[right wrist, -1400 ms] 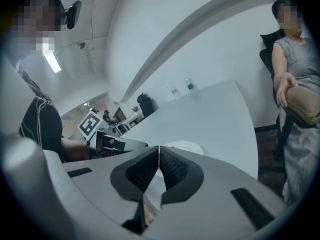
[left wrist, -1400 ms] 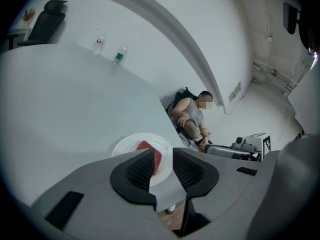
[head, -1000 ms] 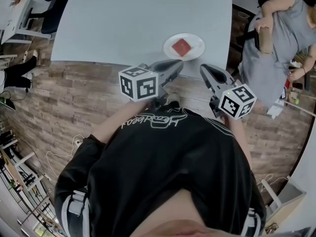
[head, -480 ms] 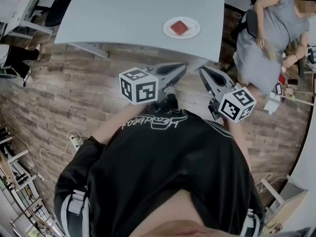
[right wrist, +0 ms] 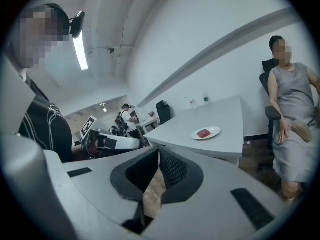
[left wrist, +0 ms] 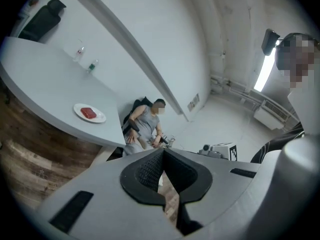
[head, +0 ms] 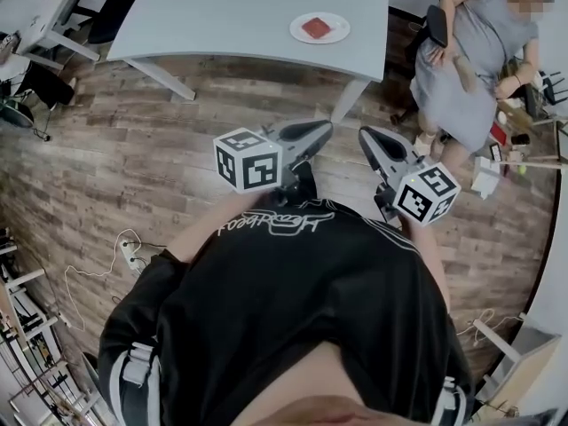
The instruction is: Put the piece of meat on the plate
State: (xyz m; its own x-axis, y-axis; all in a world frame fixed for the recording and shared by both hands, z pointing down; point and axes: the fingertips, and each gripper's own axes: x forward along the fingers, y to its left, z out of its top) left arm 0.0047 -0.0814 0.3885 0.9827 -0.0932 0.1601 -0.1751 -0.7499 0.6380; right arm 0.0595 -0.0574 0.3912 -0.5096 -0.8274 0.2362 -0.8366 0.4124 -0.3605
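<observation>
I see the meat (head: 316, 27) lying on the plate (head: 340, 32), well ahead of both claws, near the edge of the surface (head: 231, 7) that faces them. My left claw (head: 327, 130) is clenched on nothing. My right claw (head: 364, 136), just beside it, is clenched and empty too. Both hang over the floor (head: 133, 149). A seated person (head: 466, 60) is ahead and right of the right claw.

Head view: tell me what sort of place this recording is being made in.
Most likely an office or meeting room: a large grey table, a person seated on an office chair beside it, and wood-plank flooring underfoot.
</observation>
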